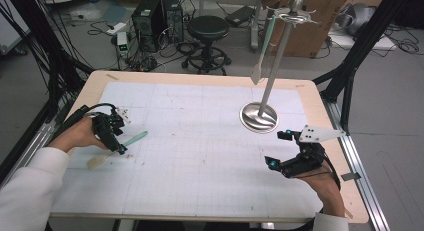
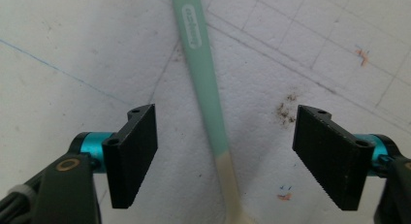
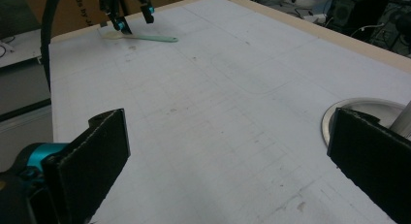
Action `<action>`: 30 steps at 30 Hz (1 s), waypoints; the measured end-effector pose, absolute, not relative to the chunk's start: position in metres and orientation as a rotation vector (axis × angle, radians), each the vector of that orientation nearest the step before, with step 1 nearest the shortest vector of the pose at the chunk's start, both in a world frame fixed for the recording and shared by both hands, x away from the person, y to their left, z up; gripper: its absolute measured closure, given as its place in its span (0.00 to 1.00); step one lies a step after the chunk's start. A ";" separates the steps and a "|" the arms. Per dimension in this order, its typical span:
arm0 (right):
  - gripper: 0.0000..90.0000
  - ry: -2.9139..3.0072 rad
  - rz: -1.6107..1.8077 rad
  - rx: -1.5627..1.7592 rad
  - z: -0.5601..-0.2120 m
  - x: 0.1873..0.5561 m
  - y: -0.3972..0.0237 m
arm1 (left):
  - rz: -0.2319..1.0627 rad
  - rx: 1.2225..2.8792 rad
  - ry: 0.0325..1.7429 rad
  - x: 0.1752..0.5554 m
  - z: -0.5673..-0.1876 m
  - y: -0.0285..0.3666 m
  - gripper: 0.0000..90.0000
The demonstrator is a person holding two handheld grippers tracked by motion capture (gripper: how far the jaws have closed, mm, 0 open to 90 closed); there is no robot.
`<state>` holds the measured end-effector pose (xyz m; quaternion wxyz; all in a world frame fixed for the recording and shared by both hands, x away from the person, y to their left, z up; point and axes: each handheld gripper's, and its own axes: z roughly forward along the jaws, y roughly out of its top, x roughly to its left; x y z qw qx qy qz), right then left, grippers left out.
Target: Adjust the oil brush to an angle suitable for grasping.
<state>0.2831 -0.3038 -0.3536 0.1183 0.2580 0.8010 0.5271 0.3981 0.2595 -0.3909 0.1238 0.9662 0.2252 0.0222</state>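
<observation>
A workshop floor strewn with cables, a black stool (image 1: 207, 28) and computer towers (image 1: 157, 17) lies behind the wooden-edged surface (image 1: 200, 80), which carries a white gridded mat (image 1: 200, 156). Two spatulas: one mint-handled spatula (image 1: 116, 149) lies flat at the mat's left, the other hangs from the one steel stand (image 1: 260, 116) at the right. The lying spatula's long axis runs diagonally, handle toward the far right, pale blade toward the near left. Two tongs: the left tongs (image 2: 225, 153) straddle its handle, jaws apart and not touching it; the right tongs (image 1: 281, 149) stand apart, empty, near the stand.
</observation>
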 end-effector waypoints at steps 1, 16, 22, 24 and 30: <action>0.00 2.342 1.541 0.755 -0.354 0.283 -0.304 | 0.068 2.820 0.669 0.398 -0.392 0.260 0.31; 0.00 2.346 1.537 0.761 -0.354 0.284 -0.303 | 0.005 2.858 0.723 0.398 -0.404 0.263 0.50; 0.00 2.352 1.532 0.758 -0.355 0.284 -0.302 | -0.023 2.862 0.735 0.398 -0.406 0.262 0.63; 0.00 2.351 1.534 0.756 -0.355 0.284 -0.302 | -0.025 2.862 0.751 0.399 -0.405 0.263 0.66; 0.00 2.352 1.535 0.762 -0.356 0.284 -0.302 | -0.021 2.870 0.785 0.399 -0.405 0.265 0.77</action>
